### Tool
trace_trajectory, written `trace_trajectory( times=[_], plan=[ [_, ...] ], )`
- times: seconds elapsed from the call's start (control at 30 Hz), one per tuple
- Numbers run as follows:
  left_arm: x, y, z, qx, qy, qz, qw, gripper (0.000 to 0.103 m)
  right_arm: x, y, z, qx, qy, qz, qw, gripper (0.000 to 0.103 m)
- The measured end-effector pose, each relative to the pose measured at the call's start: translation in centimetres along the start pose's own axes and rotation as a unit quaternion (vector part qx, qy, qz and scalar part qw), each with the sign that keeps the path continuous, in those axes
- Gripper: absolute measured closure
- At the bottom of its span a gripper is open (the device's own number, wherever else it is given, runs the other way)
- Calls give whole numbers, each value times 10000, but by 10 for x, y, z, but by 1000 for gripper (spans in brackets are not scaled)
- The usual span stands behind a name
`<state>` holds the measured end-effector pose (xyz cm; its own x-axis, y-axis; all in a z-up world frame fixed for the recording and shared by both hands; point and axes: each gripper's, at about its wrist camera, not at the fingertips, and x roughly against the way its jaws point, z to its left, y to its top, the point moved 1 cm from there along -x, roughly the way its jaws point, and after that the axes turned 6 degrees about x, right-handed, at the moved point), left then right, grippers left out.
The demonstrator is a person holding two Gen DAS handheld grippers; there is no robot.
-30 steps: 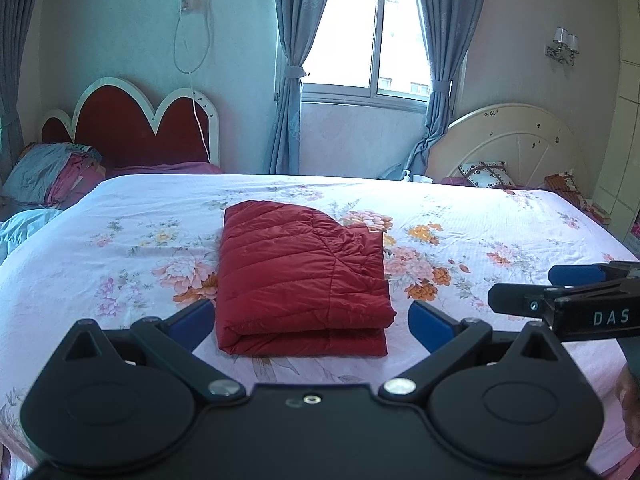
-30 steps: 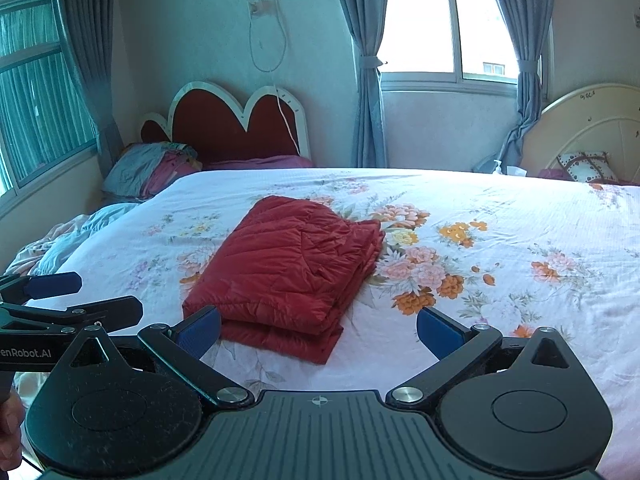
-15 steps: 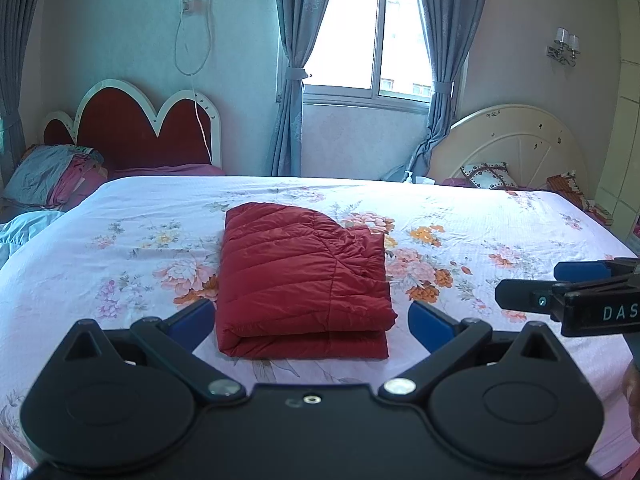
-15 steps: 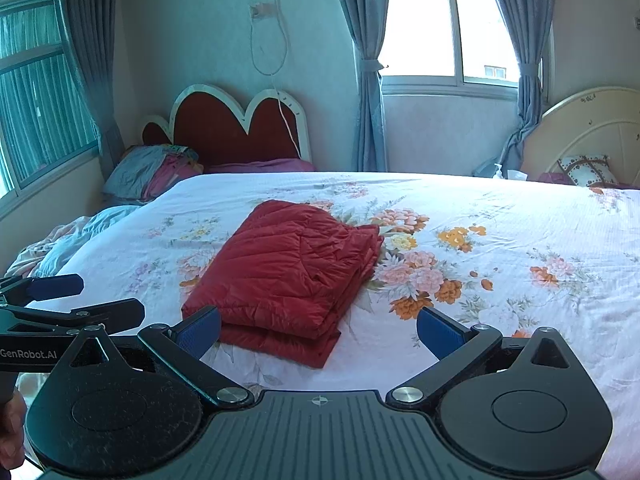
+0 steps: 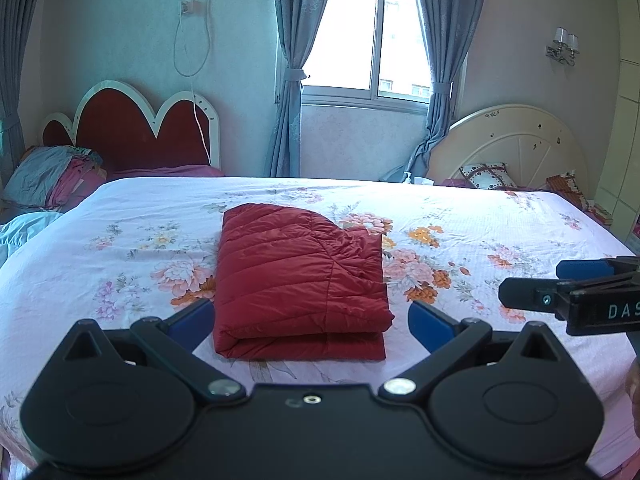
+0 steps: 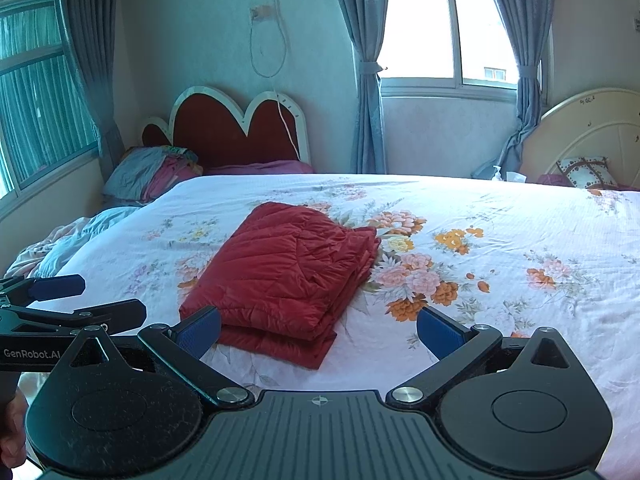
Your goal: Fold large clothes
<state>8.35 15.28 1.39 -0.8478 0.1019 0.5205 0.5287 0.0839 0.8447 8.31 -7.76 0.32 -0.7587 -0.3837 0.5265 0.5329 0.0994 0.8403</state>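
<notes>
Well, the red quilted jacket (image 5: pixel 300 280) lies folded into a neat, thick rectangle on the floral bedsheet (image 5: pixel 480 220), roughly in the middle of the bed, with the fold edge toward the near side. From the left wrist view it sits dead ahead at twelve o'clock, framed between the blue pads of the left gripper (image 5: pixel 311 322), whose jaws stand wide apart and hold nothing. The pads hang above the sheet, clear of the cloth.

The right gripper (image 6: pixel 319 326) is likewise spread wide and empty; in its own view the jacket lies at about eleven o'clock, its near corner just behind the left blue pad. Each tool shows in the other's view from the side: the right one at three o'clock in the left view, the left one at nine o'clock in the right view.

Beyond the bed, a red heart-shaped headboard (image 5: pixel 136 132) stands at ten o'clock with a pile of bedding (image 5: pixel 52 176) beside it, a curtained window (image 5: pixel 376 32) at twelve, and a cream rounded headboard (image 5: pixel 516 144) at two.
</notes>
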Motion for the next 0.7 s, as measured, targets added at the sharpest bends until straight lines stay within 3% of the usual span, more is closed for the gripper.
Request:
trace_trajectory(
  times=[0.7],
  plan=[
    [-1, -2, -1, 24, 9, -15, 10000, 1, -2, 2, 3, 34, 45, 18, 10000, 0]
  ],
)
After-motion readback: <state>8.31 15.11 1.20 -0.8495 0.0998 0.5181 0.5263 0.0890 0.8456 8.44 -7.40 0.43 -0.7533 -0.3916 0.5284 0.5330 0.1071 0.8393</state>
